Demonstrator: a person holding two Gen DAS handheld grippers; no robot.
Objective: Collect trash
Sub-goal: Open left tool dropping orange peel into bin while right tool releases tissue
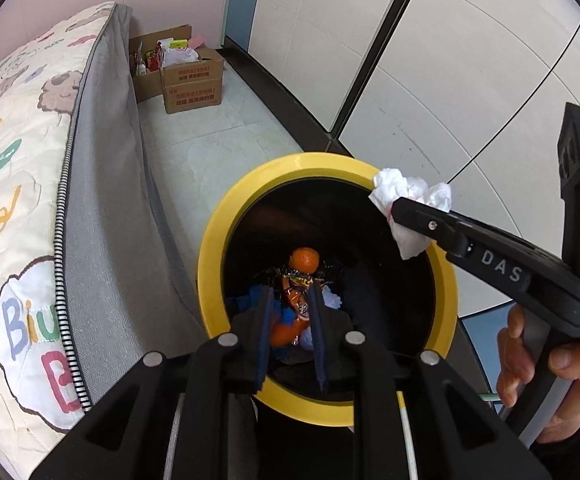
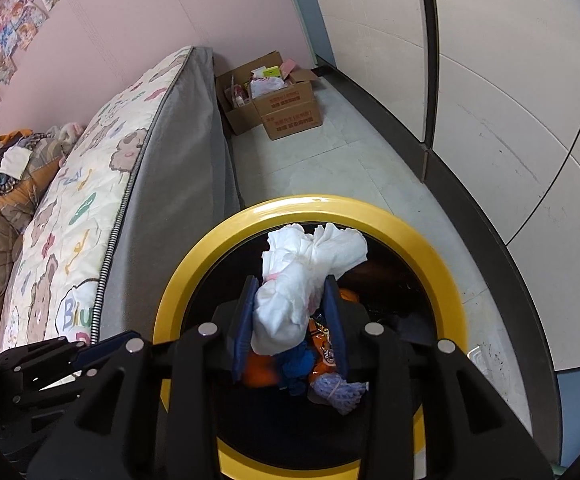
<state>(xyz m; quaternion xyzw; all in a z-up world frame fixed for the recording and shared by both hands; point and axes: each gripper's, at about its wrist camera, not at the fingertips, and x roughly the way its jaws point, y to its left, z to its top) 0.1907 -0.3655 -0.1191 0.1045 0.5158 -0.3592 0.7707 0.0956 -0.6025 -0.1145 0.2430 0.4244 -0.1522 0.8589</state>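
A black bin with a yellow rim (image 1: 214, 248) (image 2: 194, 252) stands on the floor beside a mattress. Inside lie a mandarin (image 1: 305, 260), an orange snack wrapper (image 1: 296, 300), blue scraps and a pale purple wad (image 2: 340, 392). My right gripper (image 2: 290, 286) (image 1: 396, 210) hangs over the bin's mouth, shut on a crumpled white tissue (image 2: 290, 280) (image 1: 394, 188). The tissue bulges out past the blue pads. My left gripper (image 1: 292, 294) (image 2: 102, 344) points down into the bin at its near-left rim, shut, with nothing between its fingers.
A mattress with a cartoon quilt (image 1: 14, 168) (image 2: 86, 196) runs along the left. Two cardboard boxes (image 1: 188, 80) (image 2: 282, 108) sit on the tiled floor behind the bin. White wardrobe doors (image 1: 430, 60) line the right. A person's hand (image 1: 550, 364) grips the right handle.
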